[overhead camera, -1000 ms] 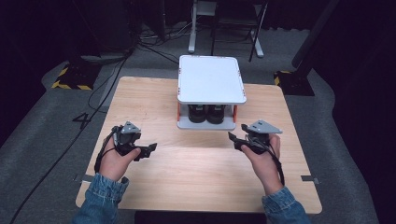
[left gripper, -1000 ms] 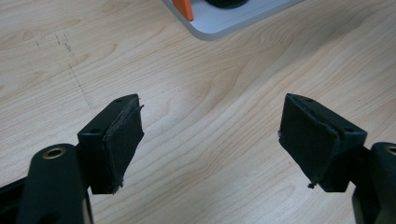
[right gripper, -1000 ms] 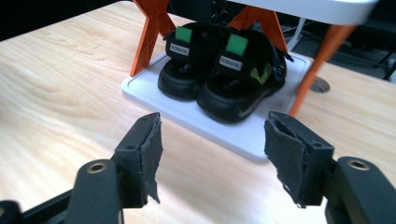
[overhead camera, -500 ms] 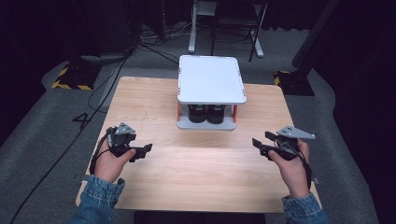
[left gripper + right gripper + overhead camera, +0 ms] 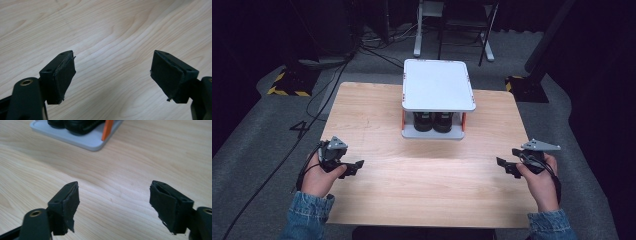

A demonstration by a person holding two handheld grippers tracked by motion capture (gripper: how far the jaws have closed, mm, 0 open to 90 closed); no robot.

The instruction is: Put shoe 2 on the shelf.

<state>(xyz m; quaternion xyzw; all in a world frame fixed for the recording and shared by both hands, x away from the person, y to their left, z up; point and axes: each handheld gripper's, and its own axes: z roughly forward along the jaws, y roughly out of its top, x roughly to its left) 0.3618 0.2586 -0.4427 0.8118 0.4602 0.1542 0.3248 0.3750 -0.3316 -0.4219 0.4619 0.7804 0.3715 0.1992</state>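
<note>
A small white two-level rack with orange posts stands at the back middle of the wooden table. A pair of black shoes sits on its lower shelf, under the white top. My left gripper hovers low over the table's front left, open and empty. At the front right edge my right gripper points left toward the table middle. Its jaws have just been opening and stand wide with nothing between them. The rack's base corner and an orange post appear ahead in the right gripper view.
Grey carpet surrounds the table. Cables run along the floor at the left. Metal stand legs rise behind the table, and yellow-black striped blocks lie at the back left and back right.
Both hands have spread apart: the right gripper moved out to the table's right edge, the left drifted left and toward the front. The right jaws have widened.
</note>
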